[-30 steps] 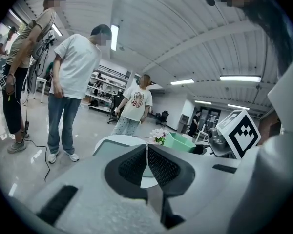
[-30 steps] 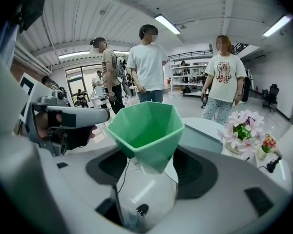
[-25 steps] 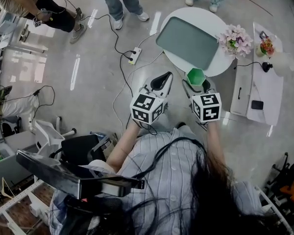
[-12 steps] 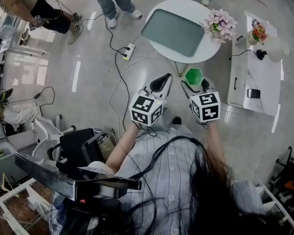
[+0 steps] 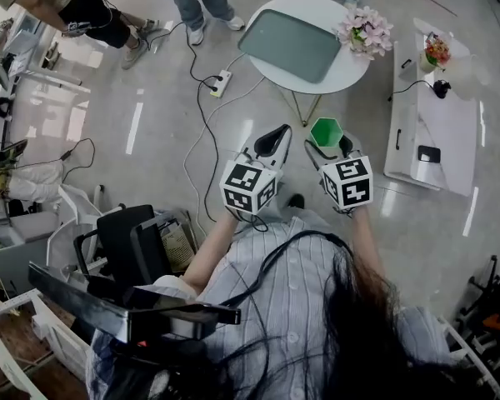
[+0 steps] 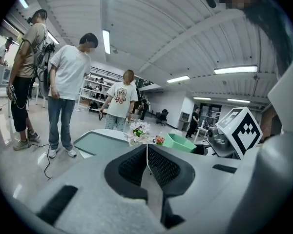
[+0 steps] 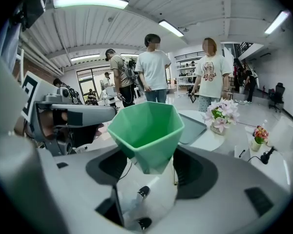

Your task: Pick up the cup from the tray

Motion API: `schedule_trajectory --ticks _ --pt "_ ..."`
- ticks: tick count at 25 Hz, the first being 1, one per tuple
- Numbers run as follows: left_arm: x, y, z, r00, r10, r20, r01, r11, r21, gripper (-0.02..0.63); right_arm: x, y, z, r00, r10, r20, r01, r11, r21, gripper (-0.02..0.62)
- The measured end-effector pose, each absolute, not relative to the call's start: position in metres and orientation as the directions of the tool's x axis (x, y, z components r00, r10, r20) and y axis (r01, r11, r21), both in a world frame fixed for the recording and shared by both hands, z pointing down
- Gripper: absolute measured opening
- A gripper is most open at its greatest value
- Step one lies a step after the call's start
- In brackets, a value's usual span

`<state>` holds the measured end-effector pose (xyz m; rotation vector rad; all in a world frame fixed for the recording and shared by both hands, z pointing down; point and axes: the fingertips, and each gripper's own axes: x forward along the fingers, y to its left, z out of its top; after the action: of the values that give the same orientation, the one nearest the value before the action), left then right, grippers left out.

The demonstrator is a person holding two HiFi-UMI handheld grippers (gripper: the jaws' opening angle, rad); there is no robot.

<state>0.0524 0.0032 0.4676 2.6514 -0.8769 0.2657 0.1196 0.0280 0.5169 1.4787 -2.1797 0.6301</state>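
A green faceted cup (image 7: 147, 133) sits upright between the jaws of my right gripper (image 7: 151, 172), which is shut on its lower part; the same cup (image 5: 326, 132) shows in the head view, held in the air away from the round table. My right gripper (image 5: 328, 147) is below the table in that view. The grey tray (image 5: 289, 45) lies bare on the white round table (image 5: 347, 72). My left gripper (image 5: 273, 142) is beside the right one, jaws shut together with nothing in them; its pads (image 6: 162, 167) meet in the left gripper view, where the cup (image 6: 180, 142) appears at the right.
A pot of pink flowers (image 5: 364, 32) stands on the table's right side. A white side table (image 5: 437, 107) with a phone and a small plant is at the right. Cables and a power strip (image 5: 221, 83) lie on the floor. Several people (image 7: 153, 67) stand beyond the table.
The round table with the tray has drawn away toward the top of the head view. Both grippers stay close together, the right still holding the cup.
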Motion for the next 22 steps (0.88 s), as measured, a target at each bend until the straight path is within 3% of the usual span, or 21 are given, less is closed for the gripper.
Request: schedule_trajectory --ticks 22 --pt "0.006 0.073 0.483 0.729 -0.621 0.288 -0.684 -0.671 0.286 0.015 0.062 0.100 0.518 -0.444 -0.689 0.573 -0.885 0.435 -0.163 0.308"
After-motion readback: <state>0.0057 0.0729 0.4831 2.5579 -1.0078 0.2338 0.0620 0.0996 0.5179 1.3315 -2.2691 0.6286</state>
